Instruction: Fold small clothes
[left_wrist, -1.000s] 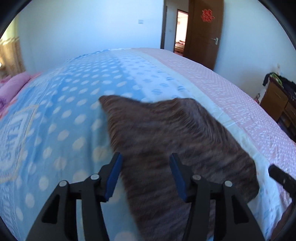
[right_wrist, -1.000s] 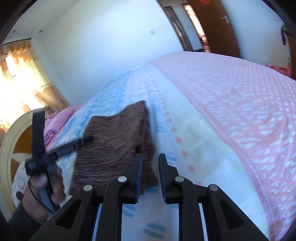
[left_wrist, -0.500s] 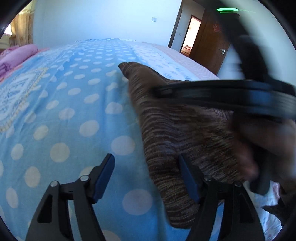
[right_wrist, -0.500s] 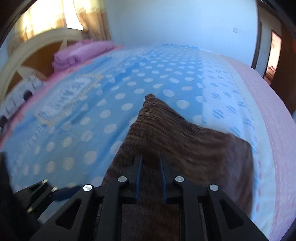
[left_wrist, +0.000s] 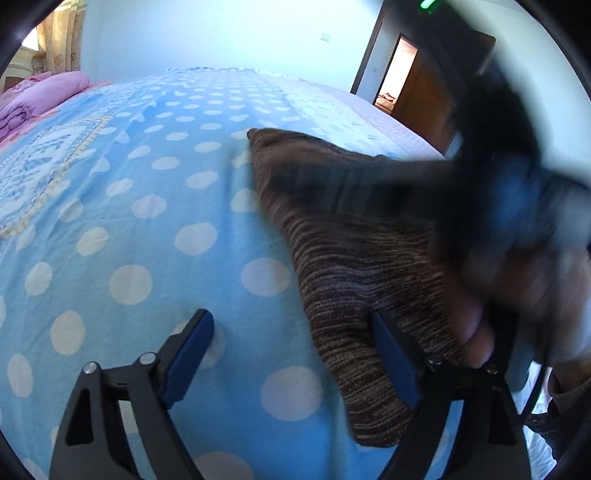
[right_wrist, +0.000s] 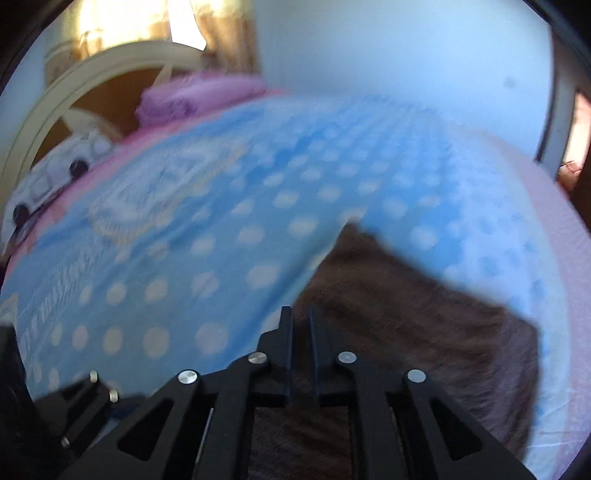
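A brown striped knit garment (left_wrist: 354, 258) lies folded on the blue polka-dot bedspread (left_wrist: 147, 221). My left gripper (left_wrist: 295, 343) is open, low over the bed, with its right finger (left_wrist: 391, 354) at the garment's near left edge. The right gripper's body, blurred, crosses over the garment at the right of the left wrist view (left_wrist: 498, 192). In the right wrist view the garment (right_wrist: 406, 314) lies ahead and to the right. My right gripper (right_wrist: 301, 325) has its fingers nearly together over the garment's left edge; whether cloth sits between them is hidden by blur.
Pink folded bedding (left_wrist: 40, 99) and a cream headboard (right_wrist: 92, 74) are at the bed's head. A pink sheet section (right_wrist: 546, 221) runs along the right side. A wooden door (left_wrist: 424, 99) stands at the far right.
The right gripper has swung left across the garment, and its view is now blurred. The left gripper has held low at the garment's left edge, still open.
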